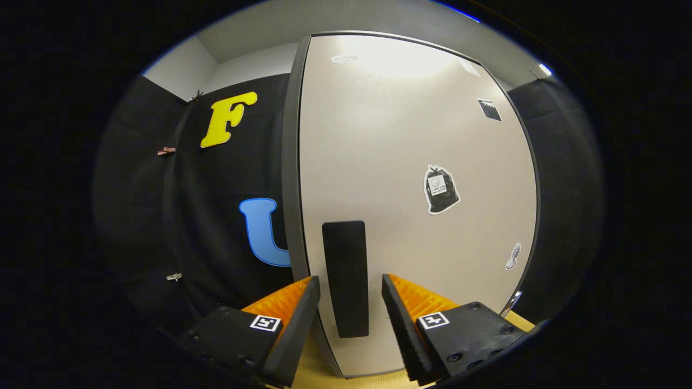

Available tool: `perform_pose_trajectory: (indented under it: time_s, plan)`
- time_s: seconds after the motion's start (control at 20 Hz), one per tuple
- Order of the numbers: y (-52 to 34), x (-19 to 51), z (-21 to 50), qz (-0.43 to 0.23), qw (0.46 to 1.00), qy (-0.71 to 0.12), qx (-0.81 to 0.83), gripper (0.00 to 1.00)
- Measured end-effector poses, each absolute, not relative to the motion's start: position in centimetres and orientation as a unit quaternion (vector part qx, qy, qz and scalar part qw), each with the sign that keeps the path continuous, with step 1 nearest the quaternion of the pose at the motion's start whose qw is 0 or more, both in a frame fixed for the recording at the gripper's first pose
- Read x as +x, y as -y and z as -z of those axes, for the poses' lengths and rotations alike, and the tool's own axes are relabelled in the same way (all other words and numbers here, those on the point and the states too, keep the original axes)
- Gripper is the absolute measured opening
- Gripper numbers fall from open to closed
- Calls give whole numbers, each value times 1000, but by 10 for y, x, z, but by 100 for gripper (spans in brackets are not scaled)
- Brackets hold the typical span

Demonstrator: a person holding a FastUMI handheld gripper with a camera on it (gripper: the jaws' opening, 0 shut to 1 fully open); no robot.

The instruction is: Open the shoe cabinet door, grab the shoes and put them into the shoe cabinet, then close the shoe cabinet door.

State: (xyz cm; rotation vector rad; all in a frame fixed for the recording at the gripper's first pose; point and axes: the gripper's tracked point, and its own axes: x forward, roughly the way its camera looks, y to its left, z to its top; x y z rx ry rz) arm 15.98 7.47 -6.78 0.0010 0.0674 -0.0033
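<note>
one cabinet door (pixel 400 162) | one dark upright handle (pixel 346 278) on it | five stickers (pixel 441 189) across the door | two clips (pixel 166 151) on the booth wall | one gripper (pixel 350 289), two fingers apart

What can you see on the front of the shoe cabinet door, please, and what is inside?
The cabinet door carries a dark upright handle, framed by the open gripper, plus several stickers. The inside is hidden by the door.

Hand-held gripper (pixel 350 286): ridged finger pads, square coded tags, screws.
</note>
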Motion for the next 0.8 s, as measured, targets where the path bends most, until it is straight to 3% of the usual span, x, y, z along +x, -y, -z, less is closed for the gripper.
perform_pose_trajectory:
  time_s: [0.15,0.25,0.4,0.45,0.6,0.65,0.8]
  plan:
    - [-74,163,71,9,999,-36,-5,71]
    - [-75,163,69,8,999,-32,-6,47]
    - [-73,161,70,12,999,-37,-14,46]
    - [-73,164,73,12,999,-43,-17,35]
    - [-75,161,72,9,999,-46,-19,35]
    - [-72,161,72,7,999,-46,-17,24]
    - [-72,156,72,-4,999,-50,-13,24]
